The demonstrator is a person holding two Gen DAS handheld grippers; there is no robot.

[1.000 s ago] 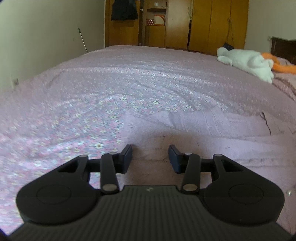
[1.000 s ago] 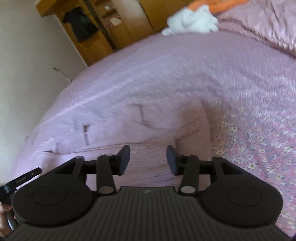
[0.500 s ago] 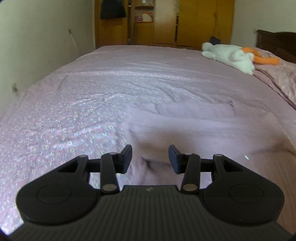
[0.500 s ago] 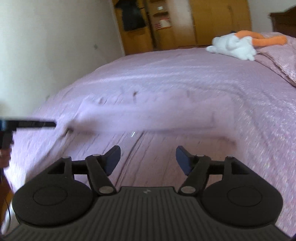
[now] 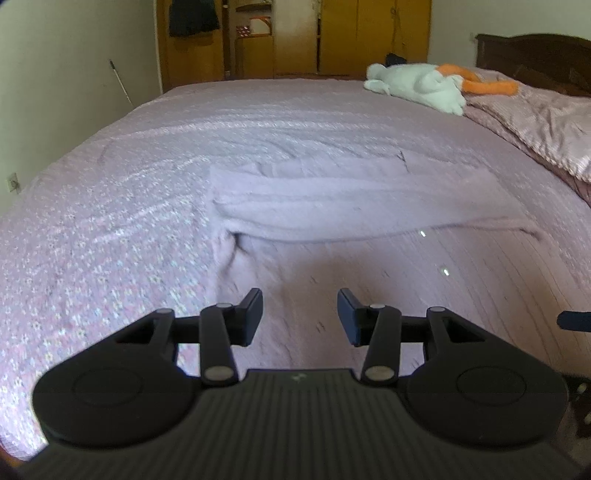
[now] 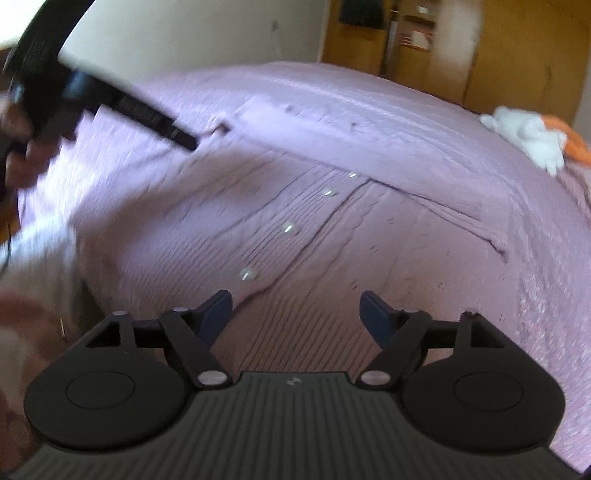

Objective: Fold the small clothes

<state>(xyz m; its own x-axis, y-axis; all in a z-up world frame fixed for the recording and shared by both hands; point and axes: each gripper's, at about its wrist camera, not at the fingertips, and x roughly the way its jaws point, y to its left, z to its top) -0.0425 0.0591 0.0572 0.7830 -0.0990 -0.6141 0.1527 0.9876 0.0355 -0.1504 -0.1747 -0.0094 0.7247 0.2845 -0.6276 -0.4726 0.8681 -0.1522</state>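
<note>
- Your lilac cardigan (image 5: 369,206) lies spread on the bed (image 5: 110,221), its near edge hidden behind both tools.
- Left gripper (image 5: 300,317) half-open, empty.
- Right gripper (image 6: 295,317) has just been opening wide, nothing between; that view's blurry.

One bed (image 5: 258,122), under one floral pink cover (image 5: 92,240). One lilac cardigan (image 5: 332,206) spread mid-bed, with four shiny buttons (image 6: 289,229) counted down its front in the right wrist view, only two of them in the left. One white plush toy (image 5: 417,86) with orange parts near the far right corner, beside one pink quilt (image 5: 535,122) along the right edge. One dark headboard (image 5: 535,55). One wooden wardrobe (image 5: 369,37) past the far edge, one dark garment (image 5: 194,16) hanging there. Two claws: left claw (image 5: 300,319), right claw (image 6: 295,317).
</note>
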